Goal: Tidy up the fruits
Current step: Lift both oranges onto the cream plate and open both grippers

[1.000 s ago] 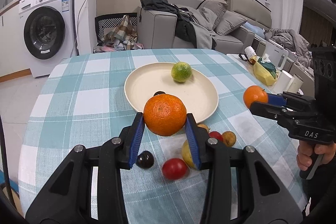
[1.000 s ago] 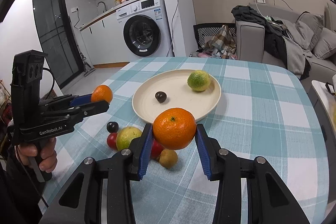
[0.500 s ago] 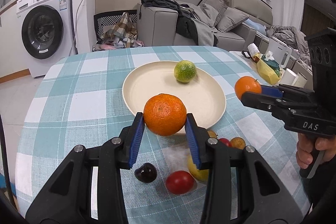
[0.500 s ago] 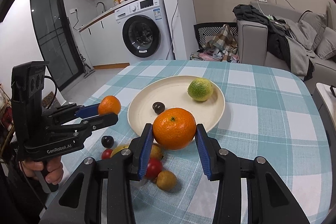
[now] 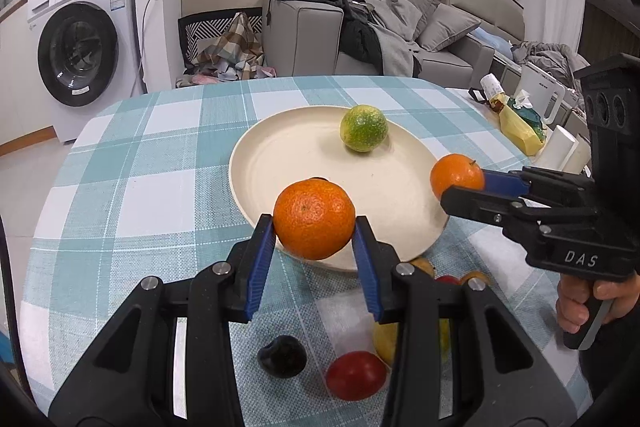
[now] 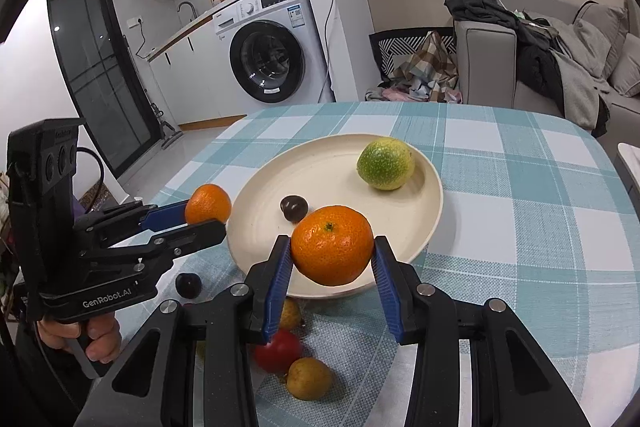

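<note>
While I look along the left gripper [image 5: 314, 241], its blue fingers [image 5: 261, 259] pinch an orange [image 5: 314, 218] above the near rim of the cream plate [image 5: 288, 147], where a green citrus [image 5: 363, 127] sits. Through the right view, my right gripper [image 6: 331, 267] clamps a second orange [image 6: 331, 245] over the same plate's near edge; loose fruits lie below on the checked counter [image 6: 520, 211].
</note>
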`<control>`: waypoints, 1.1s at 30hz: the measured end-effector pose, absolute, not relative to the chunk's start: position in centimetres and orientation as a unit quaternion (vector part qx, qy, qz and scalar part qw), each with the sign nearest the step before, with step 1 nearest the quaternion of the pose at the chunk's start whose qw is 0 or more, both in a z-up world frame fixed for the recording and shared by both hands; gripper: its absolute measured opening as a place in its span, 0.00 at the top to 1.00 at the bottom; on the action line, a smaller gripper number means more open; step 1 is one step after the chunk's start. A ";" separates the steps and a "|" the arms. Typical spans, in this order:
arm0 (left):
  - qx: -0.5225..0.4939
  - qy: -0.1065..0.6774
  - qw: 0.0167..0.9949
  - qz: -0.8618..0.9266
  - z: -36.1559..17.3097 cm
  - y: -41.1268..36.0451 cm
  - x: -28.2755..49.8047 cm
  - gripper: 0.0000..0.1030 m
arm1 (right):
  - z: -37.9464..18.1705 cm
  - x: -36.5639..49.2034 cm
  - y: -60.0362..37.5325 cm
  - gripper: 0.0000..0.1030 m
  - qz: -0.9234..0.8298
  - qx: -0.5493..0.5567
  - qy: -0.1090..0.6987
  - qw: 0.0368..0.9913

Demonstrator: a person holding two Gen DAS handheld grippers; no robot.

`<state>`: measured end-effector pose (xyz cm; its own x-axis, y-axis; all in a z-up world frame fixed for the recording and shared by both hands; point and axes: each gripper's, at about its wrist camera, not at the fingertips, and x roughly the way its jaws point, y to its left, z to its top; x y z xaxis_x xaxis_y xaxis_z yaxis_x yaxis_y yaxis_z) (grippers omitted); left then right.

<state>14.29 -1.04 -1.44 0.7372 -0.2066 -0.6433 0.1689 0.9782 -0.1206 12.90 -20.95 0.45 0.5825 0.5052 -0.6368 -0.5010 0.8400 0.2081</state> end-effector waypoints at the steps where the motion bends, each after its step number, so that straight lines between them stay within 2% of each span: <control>1: -0.027 0.349 0.932 -0.100 -1.6 -1.1 14.4 0.65 | 0.3 13.0 -21.0 0.60 0.283 0.002 0.360 0.889; 28: 0.000 0.366 0.924 -0.107 -3.0 -4.1 15.9 0.65 | -1.1 13.8 -20.7 0.60 0.259 0.002 0.369 0.893; 33: -0.001 0.351 0.931 -0.104 -2.4 -3.7 15.4 0.62 | -1.1 13.6 -20.5 0.57 0.254 -0.008 0.366 0.895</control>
